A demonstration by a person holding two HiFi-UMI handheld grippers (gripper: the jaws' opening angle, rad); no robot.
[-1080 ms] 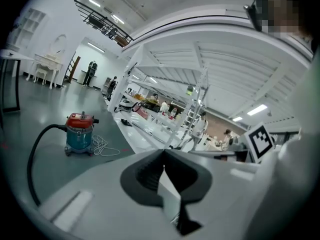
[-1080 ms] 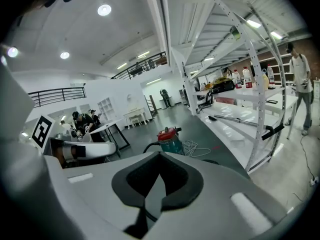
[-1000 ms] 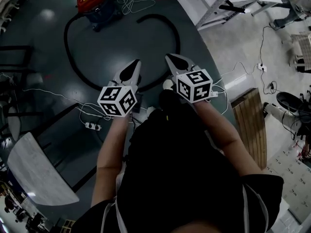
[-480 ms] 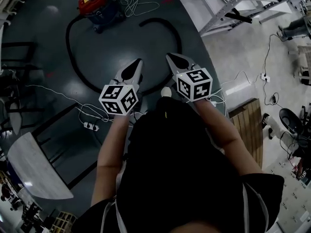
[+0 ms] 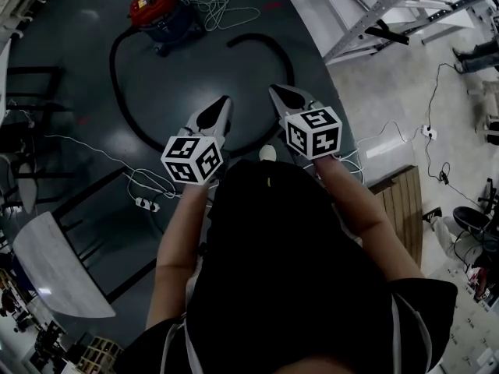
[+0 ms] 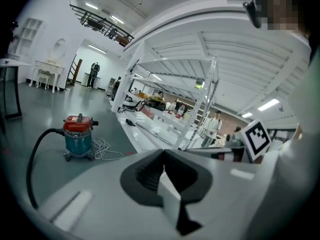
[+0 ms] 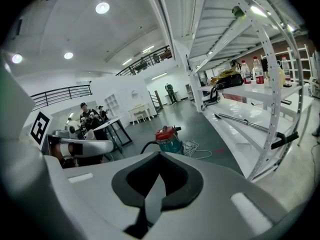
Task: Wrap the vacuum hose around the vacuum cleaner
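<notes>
A vacuum cleaner (image 5: 160, 10) with a red top and blue drum stands on the dark floor far ahead; it also shows as the vacuum cleaner (image 6: 78, 136) and the vacuum cleaner (image 7: 168, 139). Its black hose (image 5: 129, 107) loops out to the left, passes under both grippers and curves back to a free end (image 5: 234, 39). A white power cord (image 5: 218, 8) lies tangled beside the drum. My left gripper (image 5: 226, 100) and right gripper (image 5: 272, 90) are held side by side above the hose loop, both shut and empty, well short of the vacuum.
White metal shelving (image 5: 366, 22) runs along the right of the floor. A power strip (image 5: 148, 203) with white cables lies at lower left near a grey table (image 5: 54, 271). A wooden pallet (image 5: 401, 209) sits right. Several people stand by a table (image 7: 107, 126) in the background.
Both grippers have moved forward together toward the vacuum cleaner, which sits slightly lower and nearer in the head view. Jaws stayed shut.
</notes>
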